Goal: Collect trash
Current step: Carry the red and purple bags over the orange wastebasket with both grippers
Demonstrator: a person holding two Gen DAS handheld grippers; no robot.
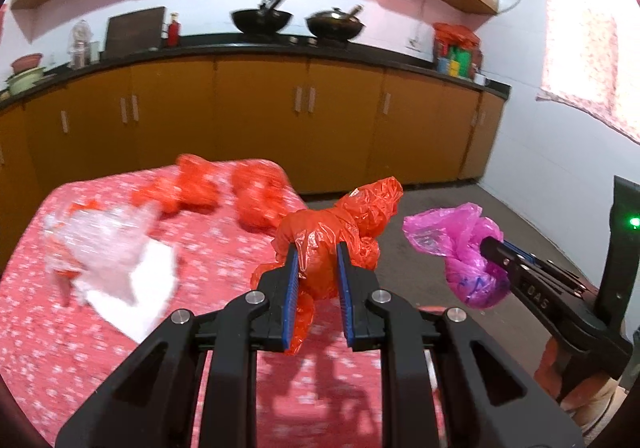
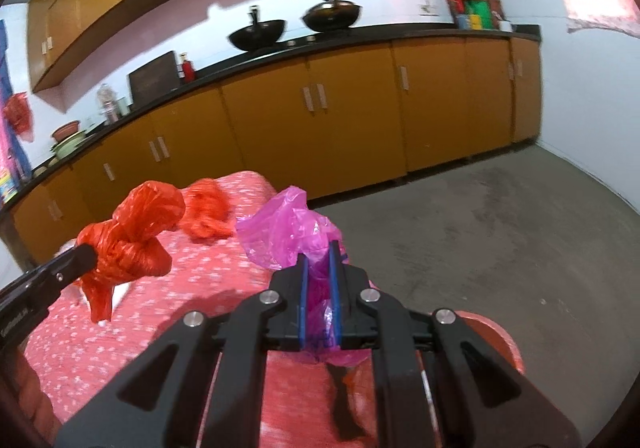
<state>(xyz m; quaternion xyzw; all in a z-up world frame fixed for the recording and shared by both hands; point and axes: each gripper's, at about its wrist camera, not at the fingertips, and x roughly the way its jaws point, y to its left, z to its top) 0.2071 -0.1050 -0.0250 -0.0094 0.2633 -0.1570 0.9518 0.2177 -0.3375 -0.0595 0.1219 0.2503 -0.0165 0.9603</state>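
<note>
Hidden: my left gripper [image 1: 318, 250] covers the middle of the orange bag [image 1: 340, 224]; the clear wrap [image 1: 100, 244] and 2 orange bags [image 1: 260, 200] on the red cloth [image 1: 80, 348] are blurred.
Pose: both my grippers tilt downward, side by side, over the cloth's near edge.
Writing: "DAS" on my right gripper [image 1: 490, 248]; anything further is unreadable.
Left jaws: clenched on the orange bag, lifted clear.
Right jaws: clamped on the pink bag [image 2: 288, 236], lifted off the cloth.
</note>
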